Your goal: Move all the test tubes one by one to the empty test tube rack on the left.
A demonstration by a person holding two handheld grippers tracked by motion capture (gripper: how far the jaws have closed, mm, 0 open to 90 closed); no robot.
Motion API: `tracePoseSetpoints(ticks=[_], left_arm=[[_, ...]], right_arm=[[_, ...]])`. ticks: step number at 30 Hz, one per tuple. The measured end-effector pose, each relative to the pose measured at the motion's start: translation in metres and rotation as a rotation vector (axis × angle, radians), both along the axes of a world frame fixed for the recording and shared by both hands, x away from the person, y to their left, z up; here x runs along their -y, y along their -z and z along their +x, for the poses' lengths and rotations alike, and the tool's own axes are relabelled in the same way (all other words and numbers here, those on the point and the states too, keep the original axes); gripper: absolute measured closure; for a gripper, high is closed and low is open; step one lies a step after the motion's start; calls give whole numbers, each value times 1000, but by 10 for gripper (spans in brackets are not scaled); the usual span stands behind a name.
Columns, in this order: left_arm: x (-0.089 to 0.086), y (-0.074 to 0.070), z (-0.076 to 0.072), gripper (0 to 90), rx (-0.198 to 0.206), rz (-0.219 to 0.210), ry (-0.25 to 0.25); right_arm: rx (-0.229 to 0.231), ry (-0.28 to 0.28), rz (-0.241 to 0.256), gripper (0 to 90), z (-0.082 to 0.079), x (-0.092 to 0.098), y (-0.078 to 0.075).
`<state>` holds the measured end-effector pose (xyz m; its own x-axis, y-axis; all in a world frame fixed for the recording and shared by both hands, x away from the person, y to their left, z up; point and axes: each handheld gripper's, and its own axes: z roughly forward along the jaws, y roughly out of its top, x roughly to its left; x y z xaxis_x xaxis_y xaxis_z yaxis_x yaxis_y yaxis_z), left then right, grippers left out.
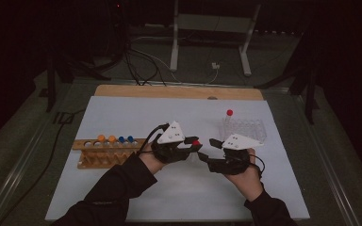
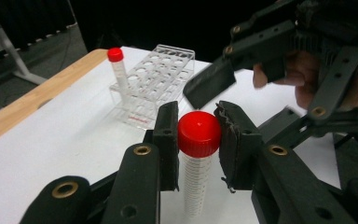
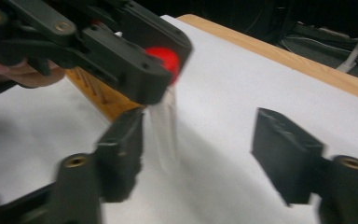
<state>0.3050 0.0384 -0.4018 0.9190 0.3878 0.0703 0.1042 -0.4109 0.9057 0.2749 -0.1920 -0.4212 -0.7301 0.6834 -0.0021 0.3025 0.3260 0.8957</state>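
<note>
A clear tube with a red cap [image 2: 199, 133] hangs upright above the white mat, and my left gripper [image 2: 198, 140] is shut on the cap. In the high view this tube [image 1: 196, 142] sits between the two hands at mid table. My right gripper [image 3: 200, 154] is open, and the tube's clear body [image 3: 163, 126] stands just beyond its jaws, close to its left finger [image 3: 121, 149]. My right gripper [image 1: 209, 149] faces the left gripper [image 1: 192, 145] at very short range. A second red-capped tube [image 1: 229, 113] stands in the clear rack [image 1: 246, 128].
A wooden rack [image 1: 104, 151] at the left holds several tubes with orange and blue caps. The clear rack [image 2: 161, 79] stands behind the grippers, towards the right. The white mat [image 1: 122, 113] ends at a wooden table edge [image 1: 169, 91] at the back. Cables trail off the left side.
</note>
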Motion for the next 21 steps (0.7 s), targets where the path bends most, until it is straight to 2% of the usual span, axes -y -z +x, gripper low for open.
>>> tracePoseSetpoints(ticks=[6, 8, 13, 21], left_arm=[[-14, -9, -1, 717, 8, -2, -25], [-20, -11, -1, 717, 11, -4, -36], [-37, -18, -2, 717, 20, -5, -69], [-66, -29, -6, 717, 31, -3, -127]], right_arm=[[5, 38, 23, 69, 1, 3, -1], [-2, 24, 30, 4, 2, 4, -1], [-4, 23, 49, 0, 2, 7, -1], [0, 13, 39, 0, 1, 6, -1]])
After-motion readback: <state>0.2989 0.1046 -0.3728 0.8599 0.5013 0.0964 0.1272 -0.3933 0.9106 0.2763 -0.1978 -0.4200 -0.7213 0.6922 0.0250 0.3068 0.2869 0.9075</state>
